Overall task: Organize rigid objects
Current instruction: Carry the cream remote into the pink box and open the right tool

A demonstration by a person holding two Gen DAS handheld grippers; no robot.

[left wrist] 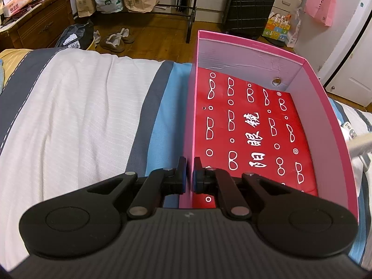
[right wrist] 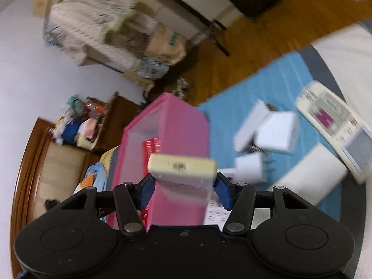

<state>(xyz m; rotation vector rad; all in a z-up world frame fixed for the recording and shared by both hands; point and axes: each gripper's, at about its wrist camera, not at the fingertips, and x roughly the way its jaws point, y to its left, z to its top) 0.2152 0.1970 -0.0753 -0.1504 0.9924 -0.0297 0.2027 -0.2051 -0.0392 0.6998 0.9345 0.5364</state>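
Nearest in the left wrist view, the left gripper [left wrist: 190,174] is clamped on the near wall of the pink box [left wrist: 311,74], its blue pads pressed together with the thin cardboard edge between them, holding the box steady on the bed [left wrist: 76,107]. The box floor shows a red sheet printed with white spectacles, and nothing else lies inside it that I can see.

In the right wrist view, the right gripper [right wrist: 184,191] carries a cream remote control [right wrist: 183,171], seen end-on, with a blue pad on each side of it. The picture is smeared by motion, so the exact contact is hard to read, but the remote sits up off the bed between the pads and looks gripped. The box stands just behind it.

Further off, on the blue stripe of the bedcover, lie a small white plug charger [right wrist: 250,168], two white adapters [right wrist: 277,131] side by side, a white roll-like item [right wrist: 309,174] and a second, larger remote [right wrist: 337,125], all outside the box.

I judge the step in hand to be carrying the first remote to the box. The next move calls for lifting it over the wall, lowering it onto the red sheet and parting the jaws, while the left grip keeps the light box from sliding
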